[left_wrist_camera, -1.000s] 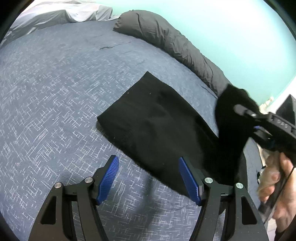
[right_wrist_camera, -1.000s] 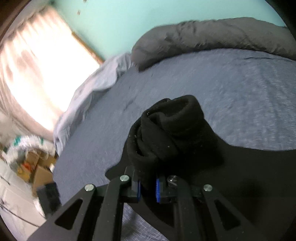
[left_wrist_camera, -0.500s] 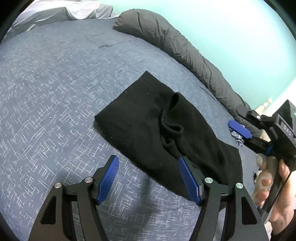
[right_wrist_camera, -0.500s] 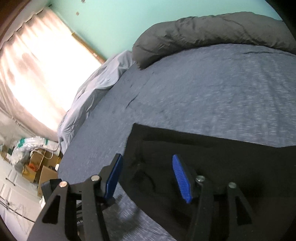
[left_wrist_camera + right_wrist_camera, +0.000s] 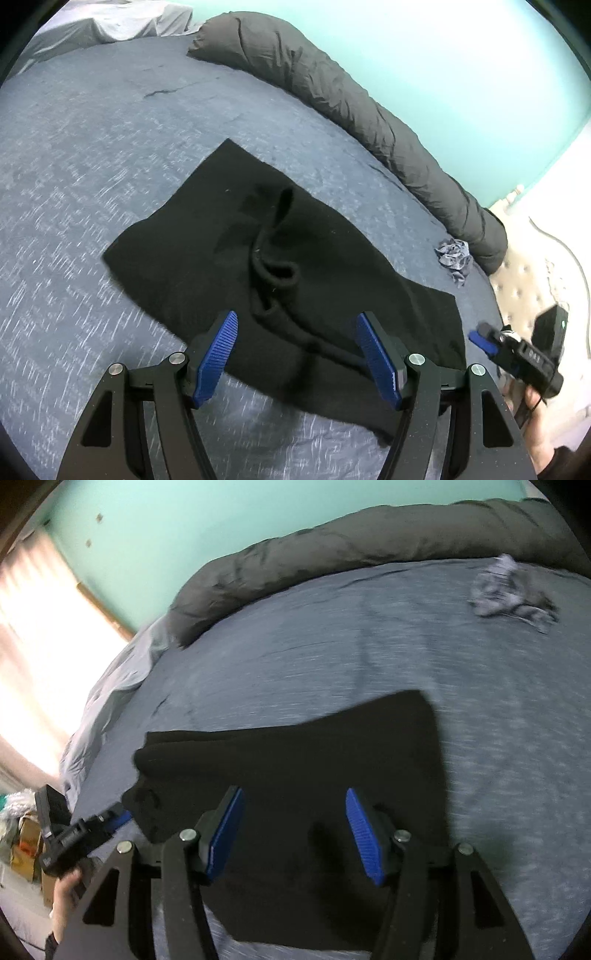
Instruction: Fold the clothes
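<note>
my left claw (image 5: 295, 360) hangs spread over the near edge of the black fleece garment (image 5: 229, 251), which lies flat on the blue-grey speckled bed (image 5: 74, 155) with a rumpled fold across its middle. my right claw (image 5: 293, 836) is spread too, with nothing pinched, over the same black cloth. a small crumpled grey rag (image 5: 509, 590) sits well apart, near the long dark grey rolled duvet (image 5: 369, 114).

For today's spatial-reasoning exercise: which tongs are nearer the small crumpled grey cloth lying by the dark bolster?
Right. The right tongs hover off the black garment's edge on the crumpled grey cloth's side. The left tongs hang over the garment's near edge, farther away.
</note>
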`<state>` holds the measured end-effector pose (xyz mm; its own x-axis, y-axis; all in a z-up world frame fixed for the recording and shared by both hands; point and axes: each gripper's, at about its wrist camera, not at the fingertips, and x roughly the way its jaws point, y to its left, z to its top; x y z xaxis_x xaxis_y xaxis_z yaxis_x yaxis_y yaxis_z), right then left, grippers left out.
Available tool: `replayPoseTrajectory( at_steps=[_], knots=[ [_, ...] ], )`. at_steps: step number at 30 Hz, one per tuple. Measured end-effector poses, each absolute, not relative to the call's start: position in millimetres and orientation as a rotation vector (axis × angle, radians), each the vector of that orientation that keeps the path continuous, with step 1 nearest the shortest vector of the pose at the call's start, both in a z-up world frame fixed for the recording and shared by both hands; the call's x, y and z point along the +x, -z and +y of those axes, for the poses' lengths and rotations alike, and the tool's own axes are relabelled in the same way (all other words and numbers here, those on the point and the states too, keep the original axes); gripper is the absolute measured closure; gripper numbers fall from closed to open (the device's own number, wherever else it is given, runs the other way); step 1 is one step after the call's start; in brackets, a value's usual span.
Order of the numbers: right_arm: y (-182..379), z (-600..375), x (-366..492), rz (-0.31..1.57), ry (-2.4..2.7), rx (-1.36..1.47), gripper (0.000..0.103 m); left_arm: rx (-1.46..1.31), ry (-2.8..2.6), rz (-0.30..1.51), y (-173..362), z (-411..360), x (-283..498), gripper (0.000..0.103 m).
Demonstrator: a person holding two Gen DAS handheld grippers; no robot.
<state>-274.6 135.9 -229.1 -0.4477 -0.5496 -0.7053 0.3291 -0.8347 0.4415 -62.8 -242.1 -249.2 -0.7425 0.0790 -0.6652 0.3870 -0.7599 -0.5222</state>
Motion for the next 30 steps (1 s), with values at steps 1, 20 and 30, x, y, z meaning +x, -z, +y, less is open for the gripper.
replayPoseTrajectory(
  at_steps=[1, 20, 30],
  knots=[
    [230.9, 144.9, -274.9, -0.336, 2.290, 1.240, 0.044, 1.041, 2.589, 0.984, 249.8, -242.0, -66.8, 0.032],
    [245.9, 177.4, -276.8, -0.392, 2.308, 1.256, 0.044, 1.071, 2.554, 1.003, 266.6, -235.9, -86.9, 0.033],
    [250.3, 177.8, -275.4, -0.408, 2.306, 1.268, 0.044, 1.086, 2.548, 1.018, 265.6, -233.3, -87.7, 0.033]
  ],
)
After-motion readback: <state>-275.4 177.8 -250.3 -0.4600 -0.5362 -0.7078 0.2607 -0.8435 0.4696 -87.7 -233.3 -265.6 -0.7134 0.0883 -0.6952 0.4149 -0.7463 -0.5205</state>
